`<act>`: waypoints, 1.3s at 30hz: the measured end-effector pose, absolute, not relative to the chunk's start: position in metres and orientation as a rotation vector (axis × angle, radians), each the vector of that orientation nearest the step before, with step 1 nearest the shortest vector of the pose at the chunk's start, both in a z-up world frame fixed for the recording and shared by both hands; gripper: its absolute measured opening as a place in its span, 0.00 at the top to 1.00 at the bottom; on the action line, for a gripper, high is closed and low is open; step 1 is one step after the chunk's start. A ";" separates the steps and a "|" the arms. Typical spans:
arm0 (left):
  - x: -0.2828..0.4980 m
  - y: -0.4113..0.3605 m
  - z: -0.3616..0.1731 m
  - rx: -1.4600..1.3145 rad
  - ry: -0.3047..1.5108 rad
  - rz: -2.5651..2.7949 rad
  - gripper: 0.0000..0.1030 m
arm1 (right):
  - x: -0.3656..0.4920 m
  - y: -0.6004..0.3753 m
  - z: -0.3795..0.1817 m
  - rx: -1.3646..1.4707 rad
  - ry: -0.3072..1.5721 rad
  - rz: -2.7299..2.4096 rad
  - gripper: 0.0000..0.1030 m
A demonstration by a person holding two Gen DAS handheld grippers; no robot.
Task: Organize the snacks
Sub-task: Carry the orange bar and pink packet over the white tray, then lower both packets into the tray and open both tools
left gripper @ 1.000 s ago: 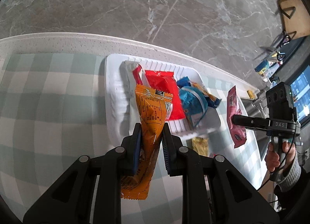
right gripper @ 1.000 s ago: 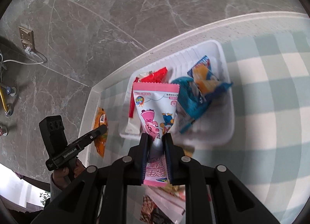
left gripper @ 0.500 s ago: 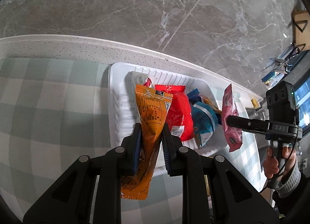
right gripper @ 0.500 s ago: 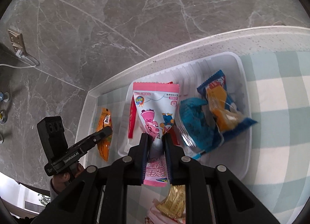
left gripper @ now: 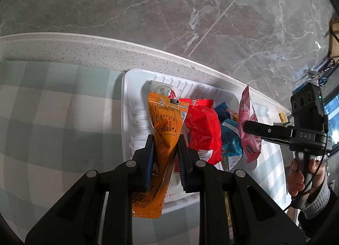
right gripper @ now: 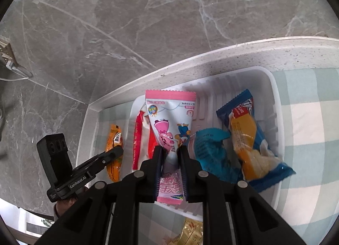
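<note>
A grey marble floor (left gripper: 148, 12) fills the upper half of both wrist views, and below it runs the speckled white edge of a table covered by a pale green checked cloth (left gripper: 53, 107). On the cloth sits a white ribbed tray (right gripper: 273, 88), at the centre of the left wrist view and centre right in the right wrist view. It holds a red packet (left gripper: 203, 130), a teal packet (right gripper: 211, 156) and a blue packet with orange filling (right gripper: 250, 143).

The left gripper (left gripper: 164, 149) tilts downward over the near part of the tray, its jaws clamped on an orange packet (left gripper: 165, 122) that stands up between them, with the packet's lower end hanging below the pads. From the right wrist camera this gripper enters from the lower left, held by a hand largely hidden beneath it.

The right gripper (right gripper: 170, 156) also tilts down over the tray, jaws closed on a pink packet (right gripper: 171, 118) whose top points toward the tray's far wall. In the left wrist view it reaches in from the right edge, level and side-on, a hand (left gripper: 305, 173) in a grey knit sleeve wrapped round its handle.

A gold packet (right gripper: 192, 232) lies on the cloth just outside the tray's near rim, at the bottom of the right wrist view.
</note>
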State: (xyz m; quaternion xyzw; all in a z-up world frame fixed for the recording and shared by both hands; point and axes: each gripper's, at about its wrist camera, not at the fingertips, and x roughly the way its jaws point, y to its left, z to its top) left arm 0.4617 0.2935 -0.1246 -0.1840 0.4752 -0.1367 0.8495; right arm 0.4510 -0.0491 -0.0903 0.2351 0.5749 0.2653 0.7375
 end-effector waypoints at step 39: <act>0.471 0.248 -0.120 -0.157 0.956 -0.181 0.44 | 0.442 -0.028 -0.073 0.212 1.161 0.477 0.60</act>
